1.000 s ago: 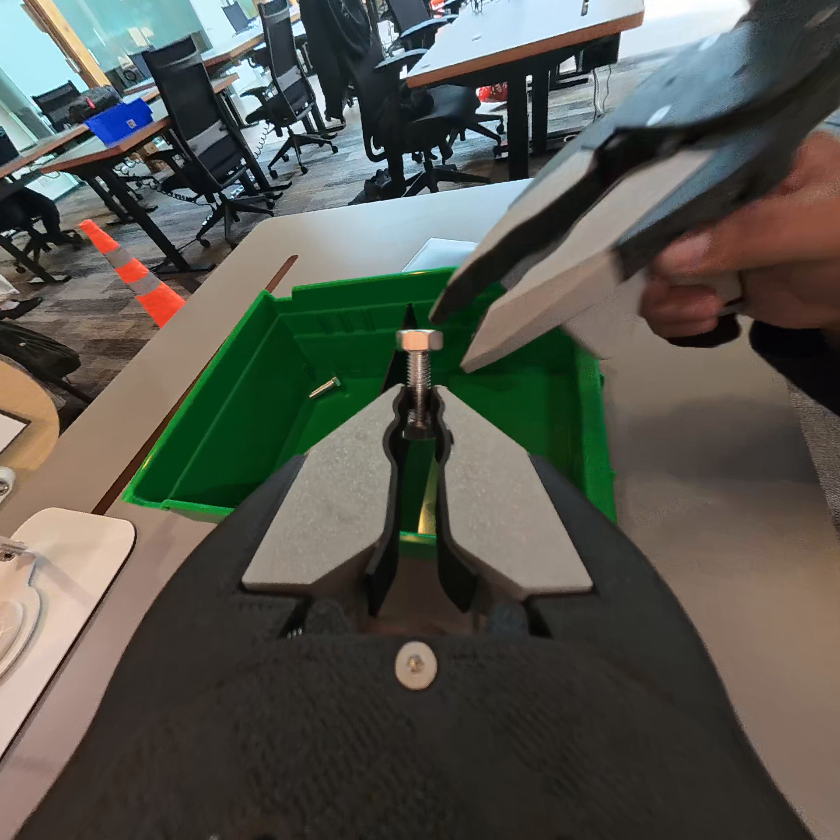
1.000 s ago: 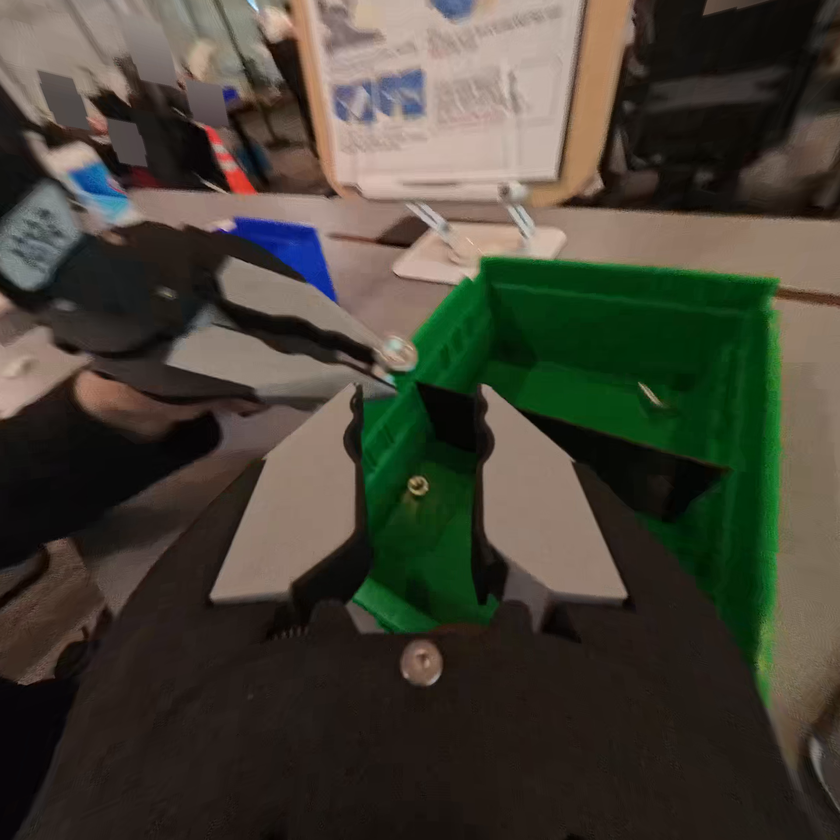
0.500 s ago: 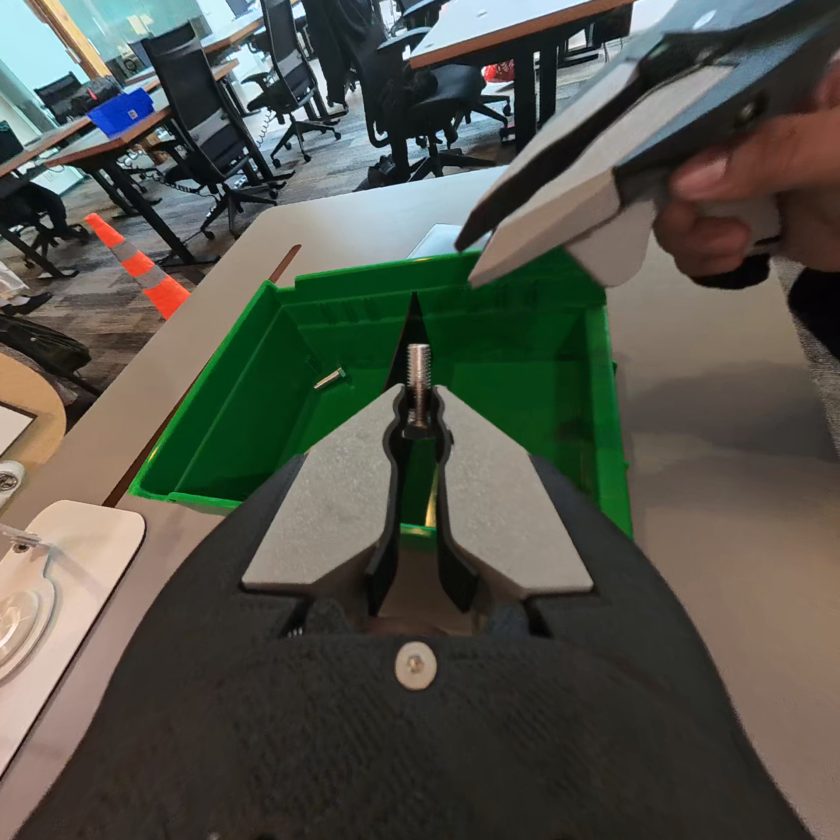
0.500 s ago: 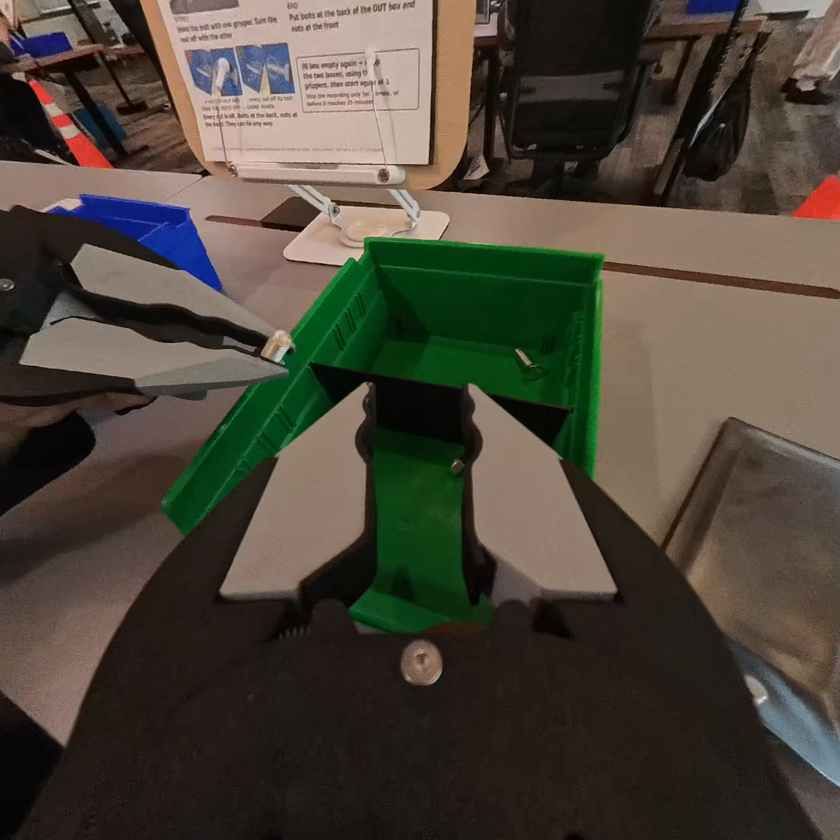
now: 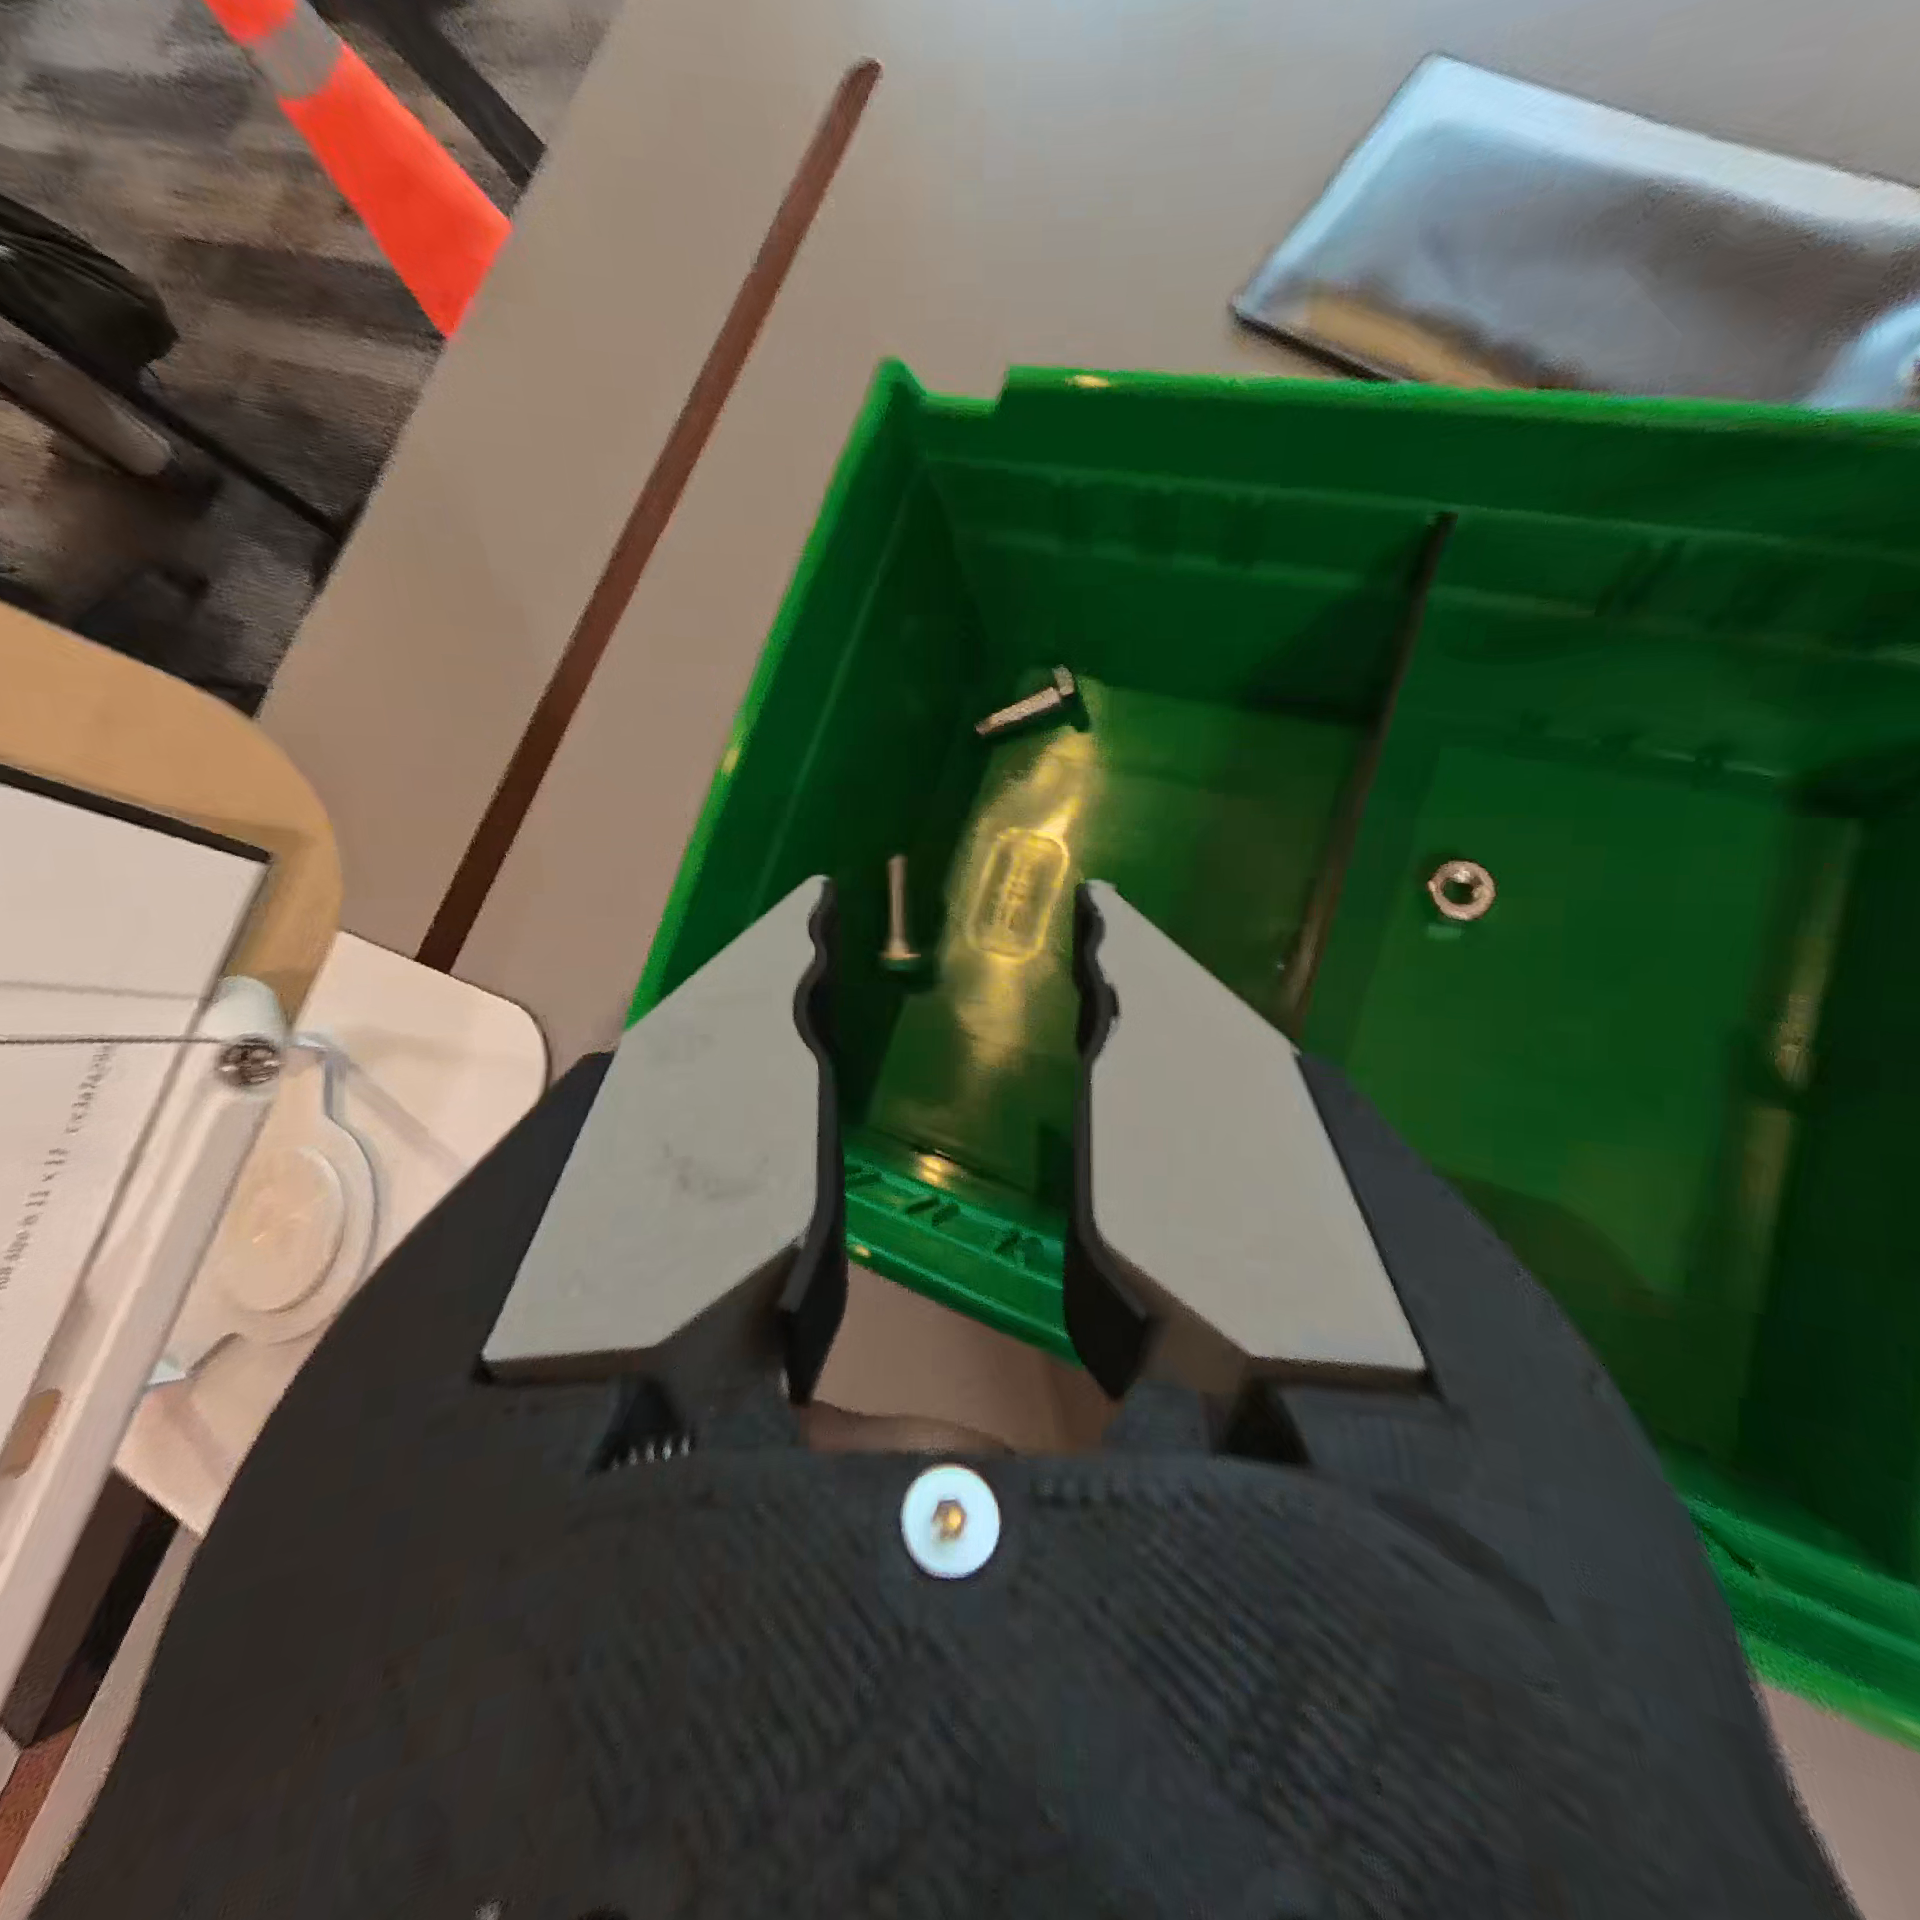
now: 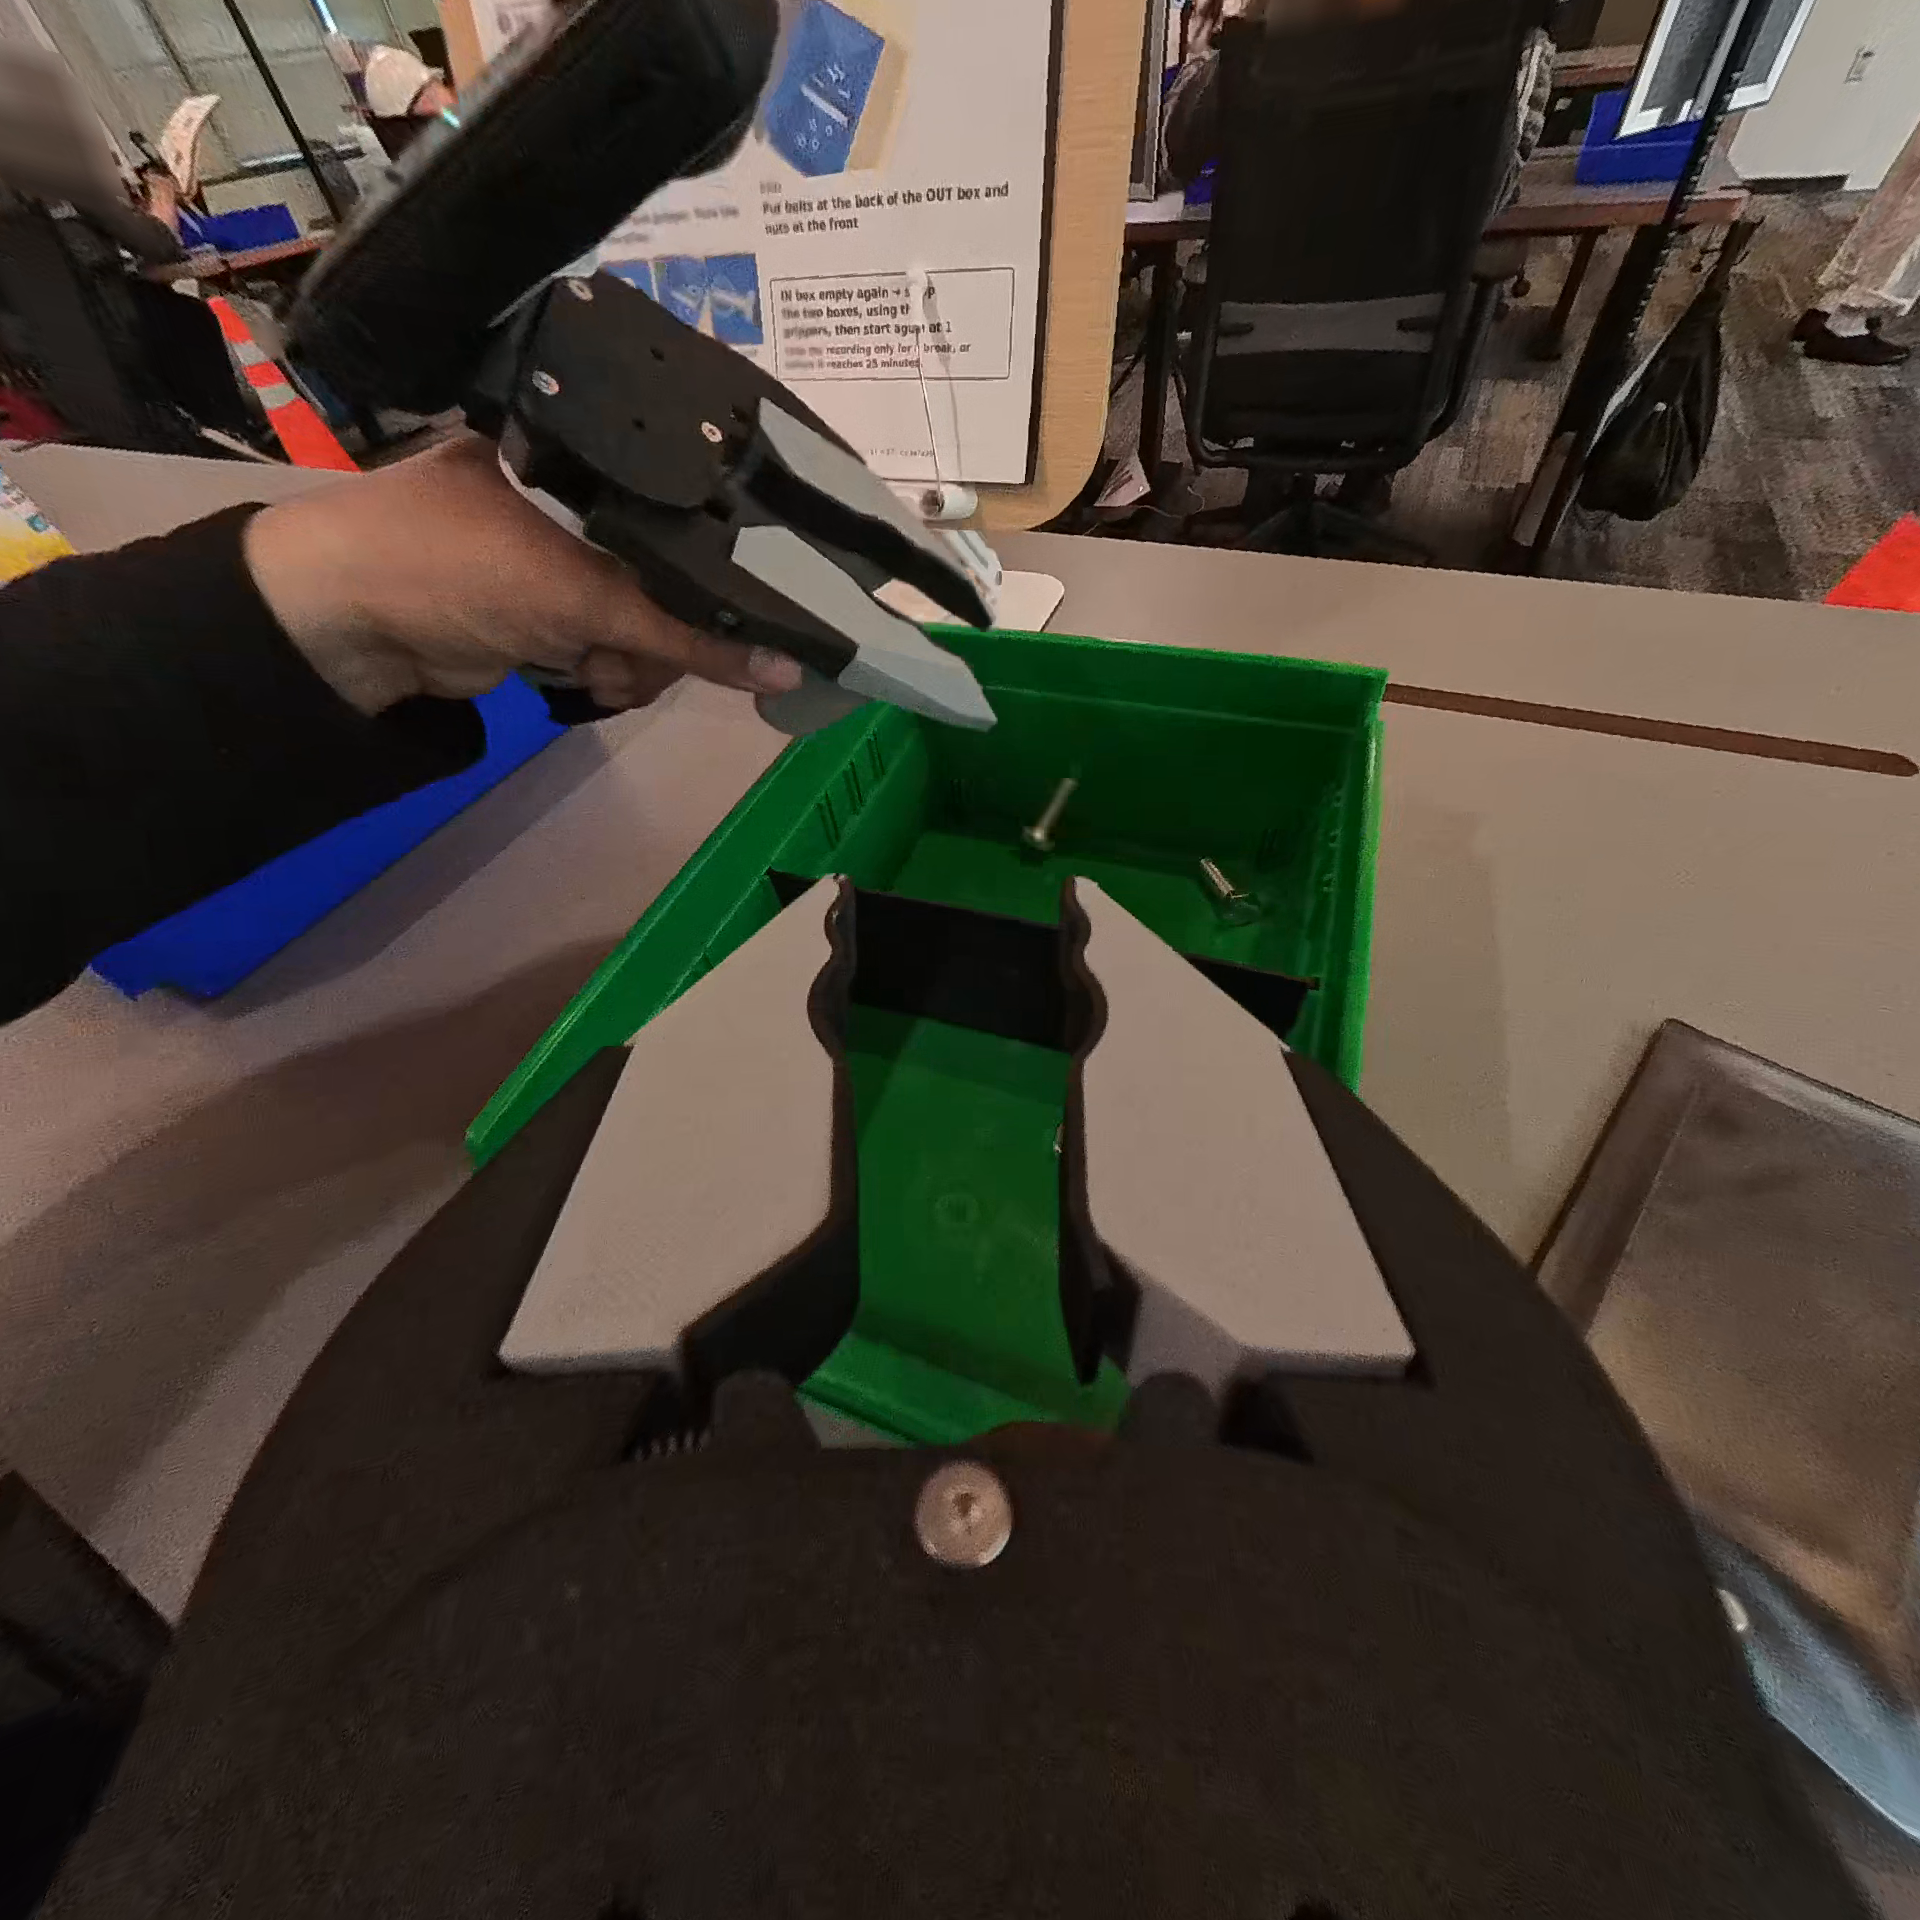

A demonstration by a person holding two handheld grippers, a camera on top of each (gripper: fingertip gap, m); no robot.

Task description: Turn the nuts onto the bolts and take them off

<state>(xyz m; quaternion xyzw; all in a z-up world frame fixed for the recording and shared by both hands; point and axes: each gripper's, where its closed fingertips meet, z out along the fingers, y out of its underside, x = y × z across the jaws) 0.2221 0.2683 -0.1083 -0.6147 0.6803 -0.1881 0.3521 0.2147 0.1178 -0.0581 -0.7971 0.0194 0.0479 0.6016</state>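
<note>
With both the left hand-held gripper (image 5: 948, 904) and the right hand-held gripper (image 6: 954, 902) spread wide and empty, the loose bolt (image 5: 900, 916) just beyond the left one's tips risked skidding against the green bin (image 5: 790, 727) wall if pinched off-centre.

One green bin (image 5: 1195, 416) sits on one grey table (image 5: 1039, 208), split by one black divider (image 5: 1371, 748) into two compartments. Two bolts lie in one compartment: one (image 5: 1027, 709) near the corner, one (image 5: 897, 914) beside the side wall. One nut (image 5: 1461, 890) lies in the other. Two grippers show, the left gripper (image 5: 948, 894) and the right gripper (image 6: 954, 883). There is also one blue bin (image 6: 312, 883), one silver tray (image 5: 1590, 229), one sign board (image 6: 904, 260), and one orange cone (image 5: 384, 166).
</note>
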